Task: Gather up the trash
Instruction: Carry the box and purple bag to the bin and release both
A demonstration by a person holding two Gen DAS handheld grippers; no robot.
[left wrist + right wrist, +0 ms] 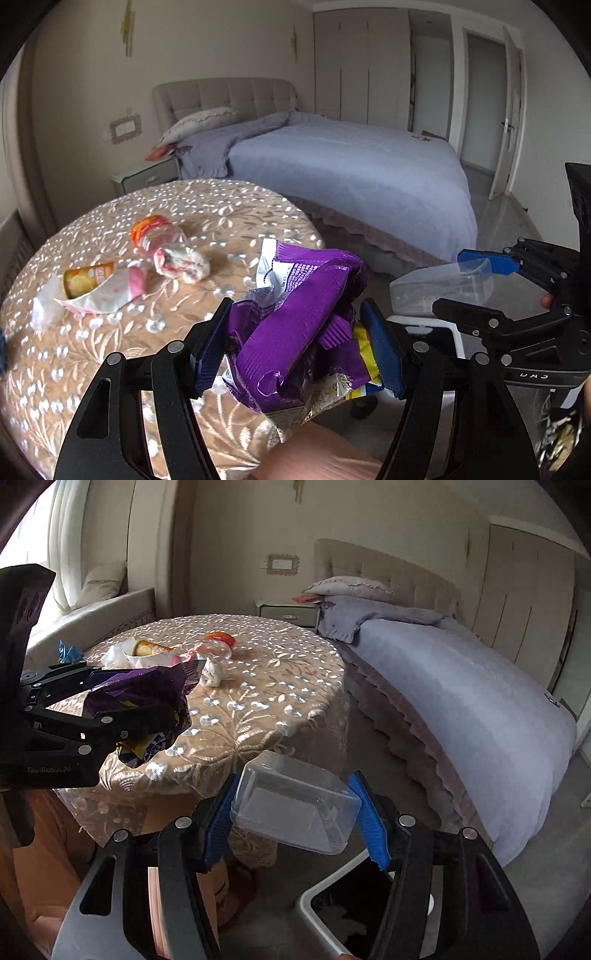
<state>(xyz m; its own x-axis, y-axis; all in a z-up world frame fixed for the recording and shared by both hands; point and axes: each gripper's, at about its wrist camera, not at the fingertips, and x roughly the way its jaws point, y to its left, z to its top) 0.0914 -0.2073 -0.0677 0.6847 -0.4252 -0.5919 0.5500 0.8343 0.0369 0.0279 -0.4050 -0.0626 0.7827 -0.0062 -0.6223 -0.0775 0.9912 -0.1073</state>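
My left gripper (295, 343) is shut on a crumpled purple snack bag (299, 321) and holds it above the round table's near right edge; the gripper and the purple bag (140, 694) also show at the left of the right wrist view. My right gripper (295, 812) is shut on a clear plastic container (295, 805), held in the air above a white trash bin (325, 897) with a dark inside. The container (439, 288) and right gripper (491, 280) show at the right of the left wrist view. More trash lies on the table (110, 350): a plastic bottle with an orange cap (155, 236), a crumpled wrapper (183, 262), a yellow cup in white paper (92, 284).
A bed with a lavender cover (351, 184) stands right of the table. A nightstand (147, 177) sits by the headboard. A window seat with a cushion (99, 602) is behind the table. A blue wrapper (68, 651) lies at the table's far left.
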